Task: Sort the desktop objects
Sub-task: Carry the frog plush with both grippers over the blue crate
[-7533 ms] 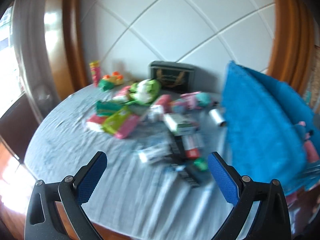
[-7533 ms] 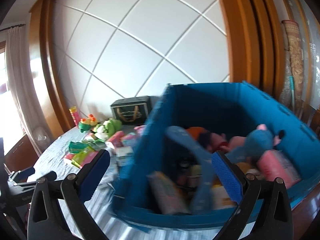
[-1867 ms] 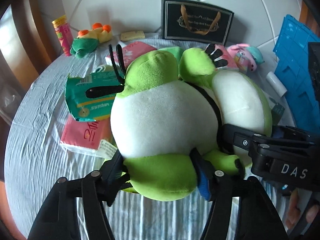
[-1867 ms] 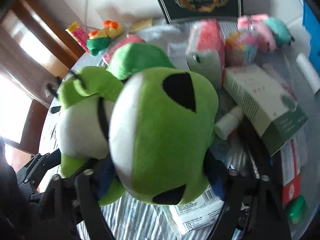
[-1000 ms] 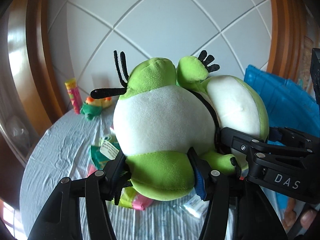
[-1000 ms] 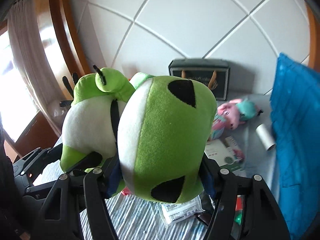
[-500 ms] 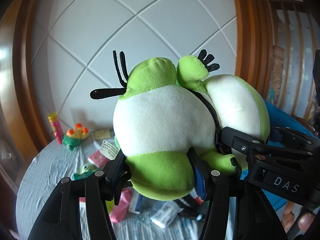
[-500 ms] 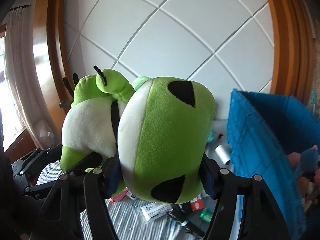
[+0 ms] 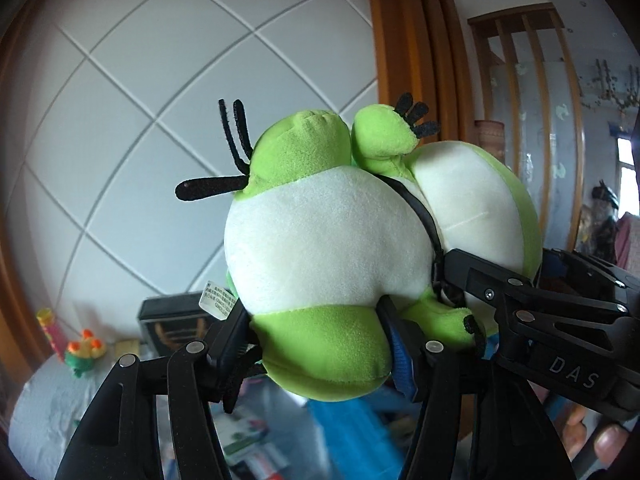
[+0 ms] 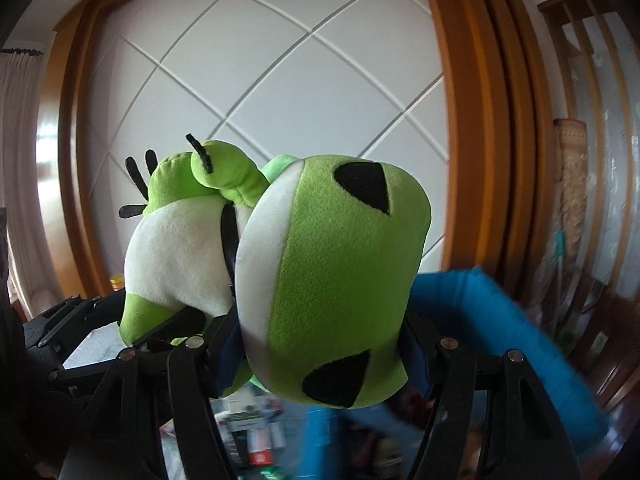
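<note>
a white diamond-panelled wall (image 9: pixel 168 92) in a wood frame (image 10: pixel 472 128) backs the grey-clothed counter (image 9: pixel 36 412) and blue bin (image 10: pixel 500 320), above which both grippers' fingers, left (image 9: pixel 316 340) and right (image 10: pixel 320 344), pinch the green plush (image 9: pixel 320 240).

A white wall panel (image 10: pixel 280 92) crossed by diagonal grooves fills the back of the room, framed on both sides by a glossy orange-brown wooden surround (image 10: pixel 480 140). Daylight comes in at the left past a pale curtain (image 10: pixel 16 184). To the right stands a slatted wooden screen (image 9: pixel 528 128).
</note>
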Demonstrator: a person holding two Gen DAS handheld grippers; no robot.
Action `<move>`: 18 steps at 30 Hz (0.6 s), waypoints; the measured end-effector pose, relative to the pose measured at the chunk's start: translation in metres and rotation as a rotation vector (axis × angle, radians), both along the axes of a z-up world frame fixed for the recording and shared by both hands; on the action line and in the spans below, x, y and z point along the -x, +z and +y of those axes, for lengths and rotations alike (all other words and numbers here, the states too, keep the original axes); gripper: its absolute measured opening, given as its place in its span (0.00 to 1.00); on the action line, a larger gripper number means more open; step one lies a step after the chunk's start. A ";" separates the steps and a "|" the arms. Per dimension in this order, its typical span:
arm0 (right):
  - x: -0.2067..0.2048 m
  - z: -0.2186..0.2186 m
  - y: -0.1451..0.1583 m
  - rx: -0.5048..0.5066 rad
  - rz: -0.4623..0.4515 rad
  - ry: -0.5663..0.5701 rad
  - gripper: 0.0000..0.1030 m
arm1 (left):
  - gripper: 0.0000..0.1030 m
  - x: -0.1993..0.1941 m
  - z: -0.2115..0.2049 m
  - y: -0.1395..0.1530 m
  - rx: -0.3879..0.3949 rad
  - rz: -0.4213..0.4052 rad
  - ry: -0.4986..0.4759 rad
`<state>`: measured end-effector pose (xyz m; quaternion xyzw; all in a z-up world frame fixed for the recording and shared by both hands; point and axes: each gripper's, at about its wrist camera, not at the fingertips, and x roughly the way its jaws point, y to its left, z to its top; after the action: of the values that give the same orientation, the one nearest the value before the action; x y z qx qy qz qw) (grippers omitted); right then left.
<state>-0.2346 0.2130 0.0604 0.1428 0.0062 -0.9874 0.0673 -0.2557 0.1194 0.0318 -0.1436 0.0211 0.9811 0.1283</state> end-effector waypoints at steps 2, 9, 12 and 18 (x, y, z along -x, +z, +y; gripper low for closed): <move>0.013 0.042 0.010 -0.028 -0.007 -0.001 0.64 | 0.59 0.017 0.043 0.004 -0.007 -0.026 0.005; 0.072 0.152 0.013 -0.071 -0.129 0.014 0.63 | 0.59 0.091 0.147 -0.013 0.017 -0.229 0.051; 0.098 0.182 0.006 -0.050 -0.184 0.021 0.63 | 0.59 0.109 0.170 -0.019 0.033 -0.271 0.068; 0.128 0.211 -0.001 -0.028 -0.226 0.035 0.64 | 0.60 0.135 0.188 -0.021 0.022 -0.308 0.083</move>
<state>-0.3624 0.4242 0.0590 0.2542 0.0147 -0.9635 0.0829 -0.3907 0.3072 0.0106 -0.2944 0.0060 0.9516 0.0878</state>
